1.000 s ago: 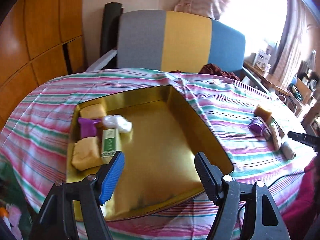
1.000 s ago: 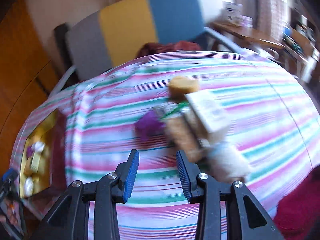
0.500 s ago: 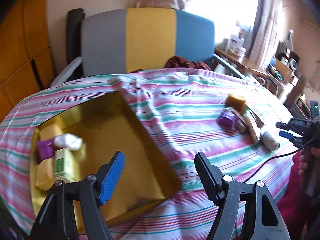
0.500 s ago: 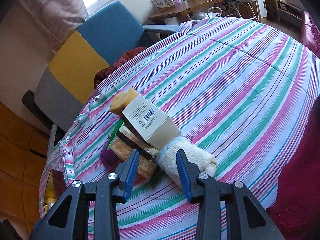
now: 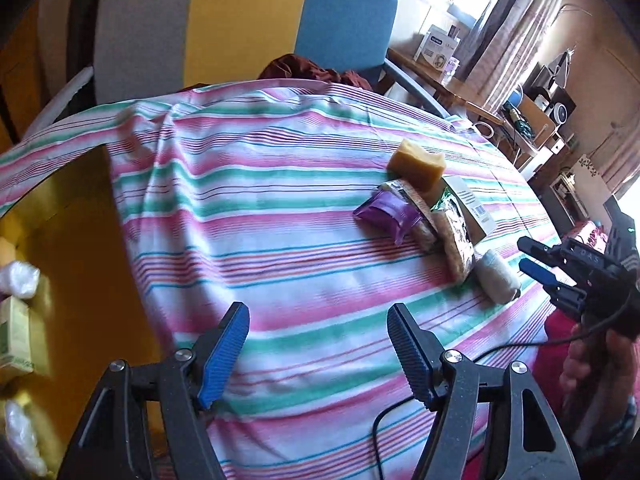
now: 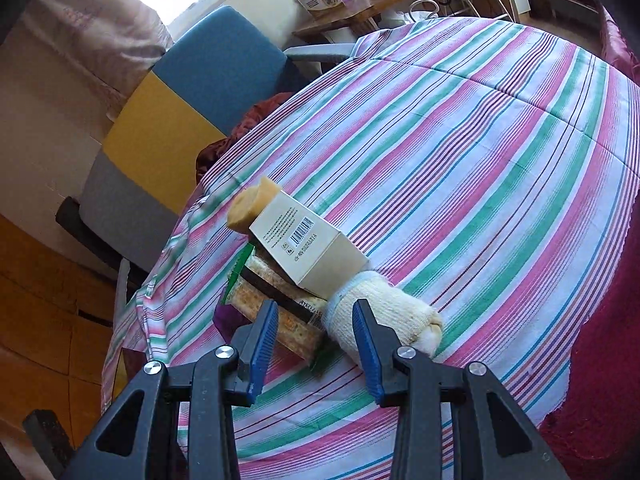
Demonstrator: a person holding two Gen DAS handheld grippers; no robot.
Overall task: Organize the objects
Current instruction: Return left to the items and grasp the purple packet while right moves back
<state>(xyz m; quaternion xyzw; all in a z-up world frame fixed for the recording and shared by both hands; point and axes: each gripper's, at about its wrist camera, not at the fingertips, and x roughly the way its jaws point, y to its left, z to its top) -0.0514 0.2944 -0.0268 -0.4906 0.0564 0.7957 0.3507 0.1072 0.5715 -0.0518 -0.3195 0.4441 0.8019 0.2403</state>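
Striped cloth (image 5: 280, 216) in pink, green and white covers the counter. From your left wrist camera, your left claw (image 5: 318, 350) hangs open and empty over bare cloth. At the left edge sits the gold tray (image 5: 80, 264), with a few small things already inside. On the right lies the unsorted heap: a tan sponge block (image 5: 416, 162), a purple packet (image 5: 386, 212), a cracker pack (image 5: 454, 240) and a white sock roll (image 5: 498, 276). Your right claw (image 5: 534, 258) points at the roll from just beside it.

From your right wrist camera, the right claw (image 6: 316, 346) stands narrowly parted, gripping nothing. The sock roll (image 6: 384, 316) lies partly between its tips, one end touching a cream carton (image 6: 308, 248) that leans on the cracker pack (image 6: 276, 308).

Risk, as a judgement: the gap looks narrower than the roll, so pushing forward may shove it away or topple the leaning carton. Widen first.
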